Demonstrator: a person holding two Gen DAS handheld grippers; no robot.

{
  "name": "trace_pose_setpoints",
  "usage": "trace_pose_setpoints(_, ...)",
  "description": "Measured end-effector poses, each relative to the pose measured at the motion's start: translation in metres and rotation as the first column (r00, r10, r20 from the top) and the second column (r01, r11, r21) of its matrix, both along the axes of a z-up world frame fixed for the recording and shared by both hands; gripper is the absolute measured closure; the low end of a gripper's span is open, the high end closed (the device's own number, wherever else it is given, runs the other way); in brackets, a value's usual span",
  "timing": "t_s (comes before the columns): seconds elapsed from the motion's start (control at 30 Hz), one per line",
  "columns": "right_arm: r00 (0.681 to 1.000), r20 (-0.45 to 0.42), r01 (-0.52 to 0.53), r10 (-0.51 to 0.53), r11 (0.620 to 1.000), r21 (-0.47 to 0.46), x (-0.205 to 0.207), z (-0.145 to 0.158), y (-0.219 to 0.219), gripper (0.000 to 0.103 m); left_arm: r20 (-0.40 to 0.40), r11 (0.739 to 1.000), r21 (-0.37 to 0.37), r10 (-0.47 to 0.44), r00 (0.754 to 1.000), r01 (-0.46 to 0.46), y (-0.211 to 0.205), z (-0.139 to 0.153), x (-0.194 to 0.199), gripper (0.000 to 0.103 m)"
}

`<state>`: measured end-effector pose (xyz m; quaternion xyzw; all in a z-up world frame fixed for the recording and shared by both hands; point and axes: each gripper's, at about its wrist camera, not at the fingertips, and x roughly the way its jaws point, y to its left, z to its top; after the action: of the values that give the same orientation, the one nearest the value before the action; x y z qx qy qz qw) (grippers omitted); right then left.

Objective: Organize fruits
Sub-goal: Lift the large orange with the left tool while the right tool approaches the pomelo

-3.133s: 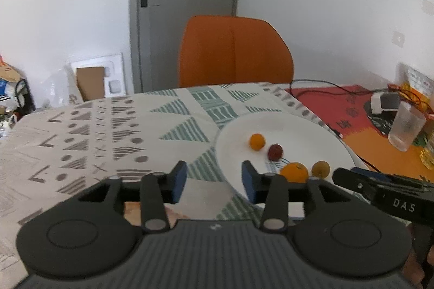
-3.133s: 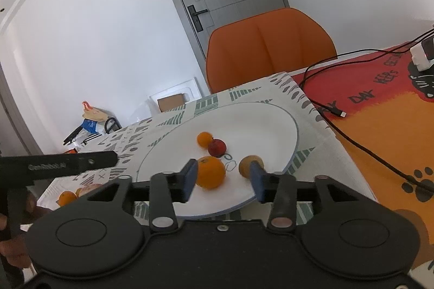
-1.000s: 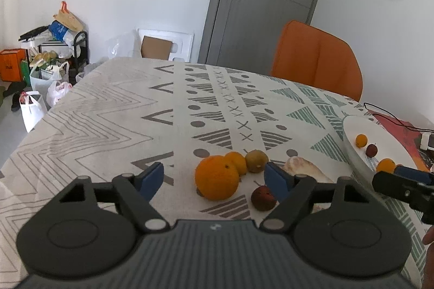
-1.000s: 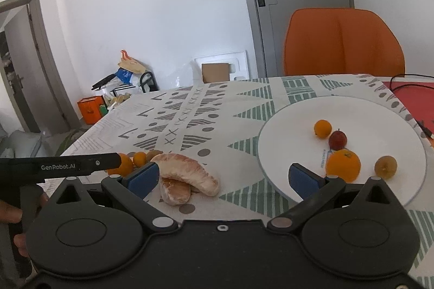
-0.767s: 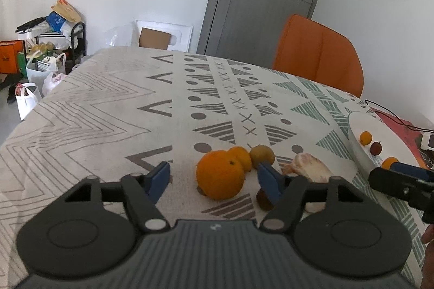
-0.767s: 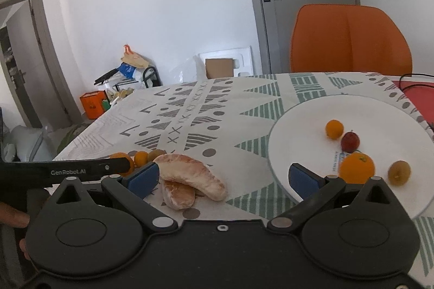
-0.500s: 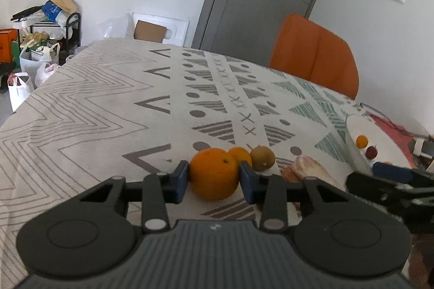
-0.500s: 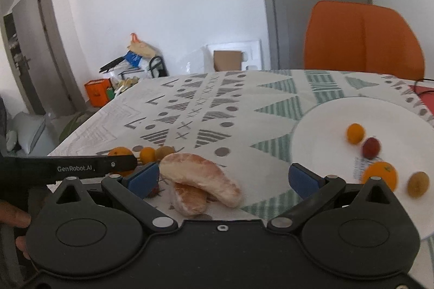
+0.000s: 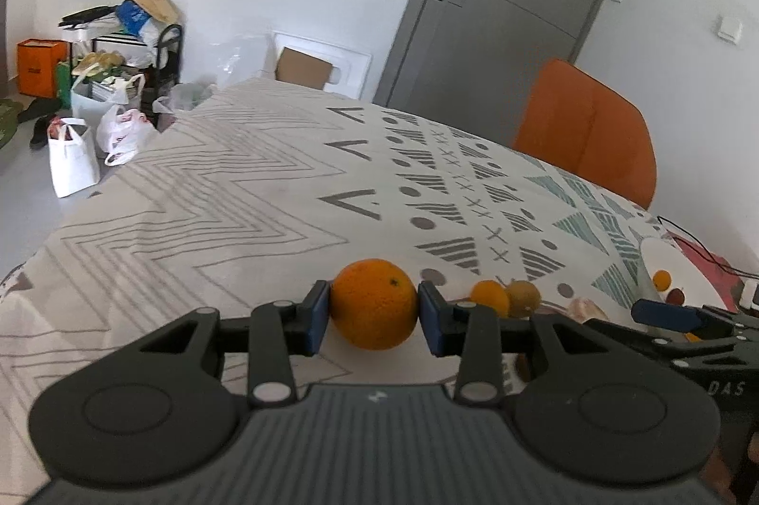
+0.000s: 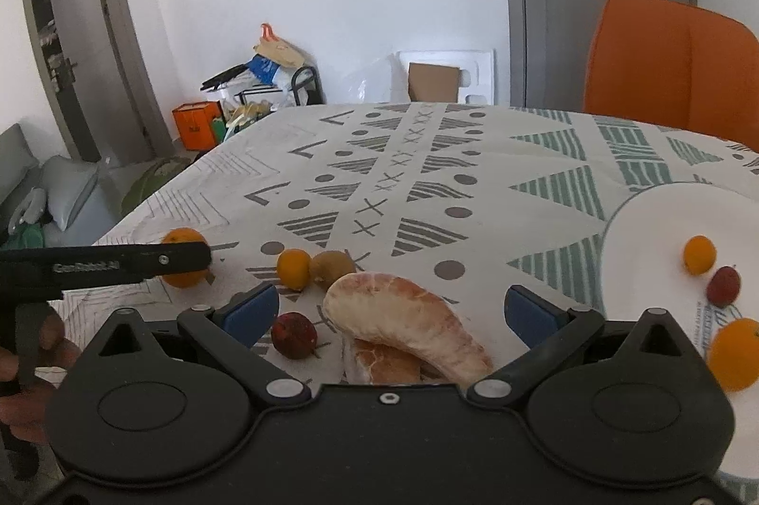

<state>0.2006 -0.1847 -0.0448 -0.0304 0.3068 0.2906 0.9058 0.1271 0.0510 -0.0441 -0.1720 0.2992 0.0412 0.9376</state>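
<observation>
Left gripper [image 9: 373, 317]: fingers [image 9: 317, 317] have just closed, and the big orange [image 9: 373, 304] sits clamped between both blue pads. The orange looks to be at or barely off the desk [image 9: 237, 192]; can't tell which.

Right gripper [image 10: 388, 310]: fingers wide, holding nothing. The peeled pomelo segment [image 10: 405, 322] lies directly ahead, between the fingers and untouched. Its long axis runs on a slant from far-left to near-right, so roughly across the opening. A second pomelo piece [image 10: 385, 365] lies under it.

Key relation, as I judge it: the white plate [image 10: 664, 215] lies to the right of the fruit pile, on the right gripper's side. The held orange has to travel rightward across the pile to reach it. The right gripper is nearer the plate and already lined up on the pomelo.

Counts:
- In the left gripper: 1 big orange.
- On the desk, loose: 1 small orange [image 10: 294, 268], touching 1 brown kiwi-like fruit [image 10: 332, 266]; 1 red fruit [image 10: 294, 335] just left of the pomelo; 2 pomelo pieces.
- On the plate: 1 small orange fruit [image 10: 699, 254], 1 red plate fruit [image 10: 723, 286], 1 larger plate orange [image 10: 733, 354], partly hidden by the gripper body. More may be cut off at the frame edge.

Risk, as I judge it: the round orange could roll out of the flat pads if it is swung fast.
</observation>
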Motion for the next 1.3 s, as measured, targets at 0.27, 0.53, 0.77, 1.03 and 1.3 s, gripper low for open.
trace_pose_setpoints(0.27, 0.999, -0.04, 0.004, -0.006, 0.999, -0.046, 0.011, -0.01, 0.006, 0.036, 0.011, 1.0, -0.02, 0.016, 1.0, -0.016, 0.006, 0.002, -0.008, 0.064)
trace_pose_setpoints(0.53, 1.0, -0.021, -0.009, 0.009, 1.0, -0.008, -0.002, 0.003, 0.0, 0.078, 0.037, 1.0, -0.004, 0.001, 0.999, 0.0, 0.0, 0.012, -0.015, 0.064)
trace_pose_setpoints(0.77, 1.0, 0.002, 0.006, -0.006, 0.999, 0.035, -0.008, 0.012, -0.014, 0.094, 0.053, 1.0, 0.015, -0.007, 0.999, 0.006, -0.008, 0.019, -0.021, 0.064)
trace_pose_setpoints(1.03, 0.998, 0.044, 0.035, -0.038, 0.996, 0.077, -0.017, 0.025, -0.036, 0.095, 0.07, 0.998, 0.044, -0.047, 0.996, 0.044, -0.025, 0.028, -0.022, 0.064)
trace_pose_setpoints(1.3, 0.993, 0.075, 0.077, -0.086, 0.99, 0.118, -0.024, 0.034, -0.059, 0.096, 0.077, 0.994, 0.076, -0.088, 0.993, 0.082, -0.046, 0.036, -0.02, 0.064)
